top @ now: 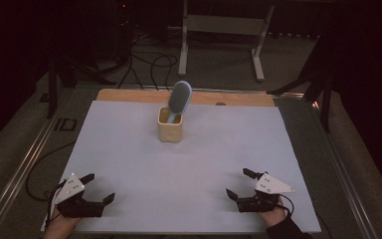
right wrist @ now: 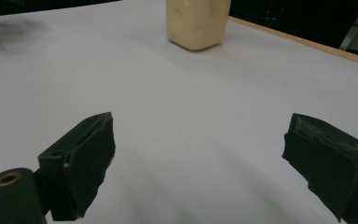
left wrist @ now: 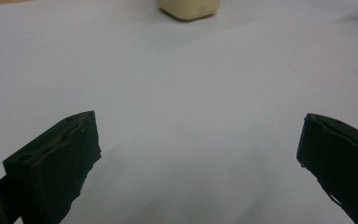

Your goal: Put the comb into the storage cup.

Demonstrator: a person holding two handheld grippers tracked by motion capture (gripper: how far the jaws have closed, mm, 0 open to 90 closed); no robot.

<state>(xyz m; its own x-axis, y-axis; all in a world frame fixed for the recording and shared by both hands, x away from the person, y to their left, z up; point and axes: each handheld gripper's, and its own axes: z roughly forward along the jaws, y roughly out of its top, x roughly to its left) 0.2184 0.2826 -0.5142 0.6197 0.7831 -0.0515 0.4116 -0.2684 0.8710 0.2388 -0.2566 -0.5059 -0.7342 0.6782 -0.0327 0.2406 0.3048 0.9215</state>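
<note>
A cream cup (top: pixel 170 129) stands upright toward the back middle of the white sheet (top: pixel 129 149), and a light blue hairbrush (top: pixel 179 97) leans in it with its head up. The cup's base (left wrist: pixel 189 9) lies far ahead in the left gripper view, and the cup (right wrist: pixel 196 23) stands far ahead in the right gripper view. My left gripper (top: pixel 99 187) rests at the near left corner, open, with nothing between its jaws (left wrist: pixel 200 149). At the near right, my right gripper (top: pixel 238 183) is open and holds nothing (right wrist: pixel 198 154).
The sheet covers a wooden table whose bare edge (top: pixel 129 94) shows at the back. Cables (top: pixel 144 64) and a white metal frame (top: pixel 224 30) lie on the floor beyond. Dark stands (top: pixel 318 84) flank the table at the right.
</note>
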